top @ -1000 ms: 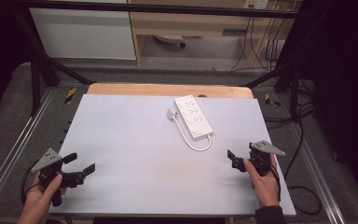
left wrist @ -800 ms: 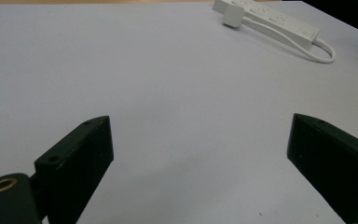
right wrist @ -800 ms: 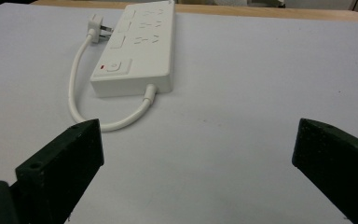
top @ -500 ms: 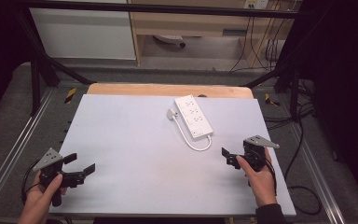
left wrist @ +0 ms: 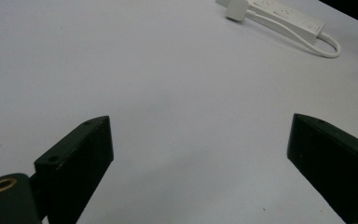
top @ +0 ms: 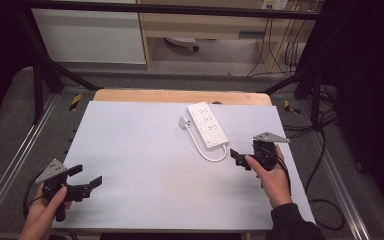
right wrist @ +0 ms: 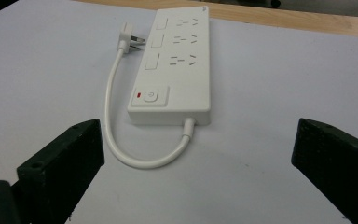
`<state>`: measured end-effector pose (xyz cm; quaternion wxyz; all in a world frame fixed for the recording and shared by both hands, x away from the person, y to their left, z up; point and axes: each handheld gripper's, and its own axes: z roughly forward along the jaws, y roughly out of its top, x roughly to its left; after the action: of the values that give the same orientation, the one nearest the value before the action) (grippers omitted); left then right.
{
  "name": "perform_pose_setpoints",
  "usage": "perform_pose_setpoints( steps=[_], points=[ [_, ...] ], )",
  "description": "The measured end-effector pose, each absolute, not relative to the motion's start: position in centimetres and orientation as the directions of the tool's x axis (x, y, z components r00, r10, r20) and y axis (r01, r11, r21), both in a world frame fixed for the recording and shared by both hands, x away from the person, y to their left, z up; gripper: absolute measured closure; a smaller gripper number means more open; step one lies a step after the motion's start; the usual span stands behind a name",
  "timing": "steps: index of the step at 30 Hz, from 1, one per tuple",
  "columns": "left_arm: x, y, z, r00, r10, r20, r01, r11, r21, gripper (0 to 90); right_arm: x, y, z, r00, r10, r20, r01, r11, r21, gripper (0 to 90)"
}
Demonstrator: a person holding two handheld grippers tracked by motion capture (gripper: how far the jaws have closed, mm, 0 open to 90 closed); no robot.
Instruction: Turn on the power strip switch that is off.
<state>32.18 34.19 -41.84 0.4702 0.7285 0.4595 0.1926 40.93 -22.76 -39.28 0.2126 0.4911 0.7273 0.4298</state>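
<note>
White plastic power strip [top: 208, 124] with three socket rows and a switch lies flat toward the far edge of the pale grey table [top: 145, 165], right of centre, long axis running obliquely from the far edge toward the right edge. Its short white cord [right wrist: 121, 140] leaves the near end, loops and runs back along the strip's side to the white plug [right wrist: 130, 41], which rests loose beside the far sockets, not inserted. Right tongs [top: 240, 159] hover just near of the strip's switch end, jaws spread wide, holding nothing; in the right gripper view the cord loop sits between the two jaws but farther out. Left tongs [top: 87, 181] sit at the near left corner, jaws also apart and empty, well away from the strip. Judgement: approach step, right side leading, no contact yet. Next move likely calls for advancing the right tongs onto the cord or strip end, aligned so the jaws straddle it before closing.
</note>
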Motion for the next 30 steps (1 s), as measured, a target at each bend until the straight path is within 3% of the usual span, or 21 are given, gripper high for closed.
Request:
perform_pose_setpoints(
  steps=[30],
  points=[
    [32.2,34.1,-41.9,0.509,0.849,-0.145,0.492,-0.149,0.858,7.1,46.6,-20.4,-35.6,-0.441,0.892,0.095,0.532,0.174,0.828,4.3]
  ],
)
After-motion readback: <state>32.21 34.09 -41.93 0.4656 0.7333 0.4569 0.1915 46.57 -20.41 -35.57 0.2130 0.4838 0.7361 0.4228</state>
